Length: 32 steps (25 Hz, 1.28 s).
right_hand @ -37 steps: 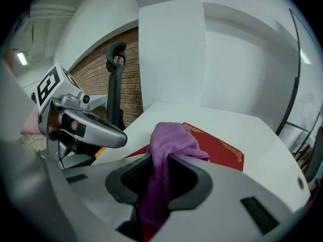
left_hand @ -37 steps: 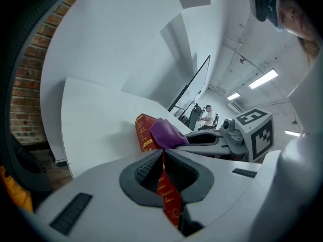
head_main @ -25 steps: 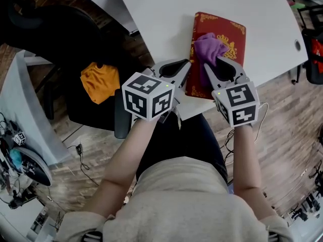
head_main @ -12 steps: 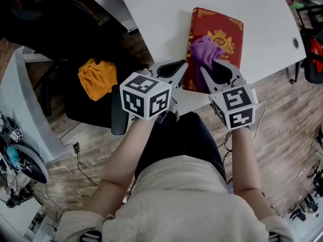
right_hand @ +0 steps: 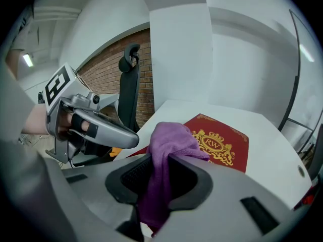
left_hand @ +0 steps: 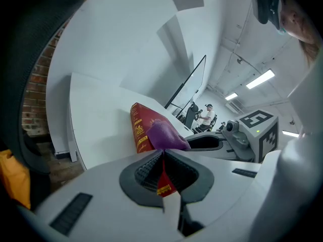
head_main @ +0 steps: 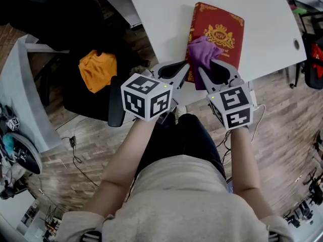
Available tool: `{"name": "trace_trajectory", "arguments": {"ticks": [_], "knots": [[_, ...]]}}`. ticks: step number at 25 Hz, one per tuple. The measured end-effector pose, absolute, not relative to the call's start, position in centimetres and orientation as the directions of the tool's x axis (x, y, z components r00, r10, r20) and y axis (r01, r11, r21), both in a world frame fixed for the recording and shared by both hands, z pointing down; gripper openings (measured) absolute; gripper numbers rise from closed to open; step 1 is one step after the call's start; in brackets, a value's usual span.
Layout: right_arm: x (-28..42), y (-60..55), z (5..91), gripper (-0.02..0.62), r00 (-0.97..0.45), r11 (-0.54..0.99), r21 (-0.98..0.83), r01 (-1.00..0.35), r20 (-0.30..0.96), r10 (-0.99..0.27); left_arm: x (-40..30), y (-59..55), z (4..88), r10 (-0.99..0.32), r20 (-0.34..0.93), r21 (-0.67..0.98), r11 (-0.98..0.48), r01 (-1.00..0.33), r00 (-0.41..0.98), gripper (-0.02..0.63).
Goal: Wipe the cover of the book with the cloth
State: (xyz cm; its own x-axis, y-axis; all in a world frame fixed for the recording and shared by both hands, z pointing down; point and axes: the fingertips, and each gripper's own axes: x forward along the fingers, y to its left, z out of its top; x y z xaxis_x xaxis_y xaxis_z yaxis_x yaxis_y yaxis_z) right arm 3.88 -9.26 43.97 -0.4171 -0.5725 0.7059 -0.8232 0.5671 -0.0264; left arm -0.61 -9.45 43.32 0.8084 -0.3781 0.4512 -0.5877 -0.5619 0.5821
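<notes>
Item: book point(head_main: 229, 21), red, gold-bordered, with a gold crest point(head_main: 220, 36) at the middle of the cover. It is laid flat on the white table point(head_main: 161, 14), toward that table's near edge and right-hand part. Item: cloth point(head_main: 202, 52), purple, bunched into a wad. It is set on the near half of the cover, just beside the crest, with a tail trailing back through the tongs that carry it. Left gripper point(left_hand: 163, 158): its jaws are closed narrowly on a thin red, gold-printed sliver, which is taken to be the book's near left corner, so the volume is judged to be pinned in place by it. Right gripper point(right_hand: 160, 161): its jaws are clamped on the cloth, whose free wad is pressed to the cover ahead of them. The two grippers are held close beside each other at the book's near end. Also noted: orange fabric point(head_main: 98, 69) on a dark chair point(head_main: 60, 29) to the left, well apart from the work. Step in hand: wiping is judged to be under way, with the far half of the cover and its right margin open to view beyond the wad. Next move: the wad would need to be drawn across the crest toward the far edge with light, even pressure, while the corner is kept gripped so that the book is not pushed along the smooth tabletop.
</notes>
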Motion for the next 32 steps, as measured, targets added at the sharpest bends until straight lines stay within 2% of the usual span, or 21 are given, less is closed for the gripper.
{"name": "trace_trajectory", "arguments": {"ticks": [32], "knots": [[1.8, -3.2, 43.5, 0.107, -0.481, 0.664, -0.015, -0.748, 0.702, -0.525, -1.5, -3.0, 42.5, -0.437, 0.452, 0.567, -0.532, -0.629, 0.778, 0.028]]}}
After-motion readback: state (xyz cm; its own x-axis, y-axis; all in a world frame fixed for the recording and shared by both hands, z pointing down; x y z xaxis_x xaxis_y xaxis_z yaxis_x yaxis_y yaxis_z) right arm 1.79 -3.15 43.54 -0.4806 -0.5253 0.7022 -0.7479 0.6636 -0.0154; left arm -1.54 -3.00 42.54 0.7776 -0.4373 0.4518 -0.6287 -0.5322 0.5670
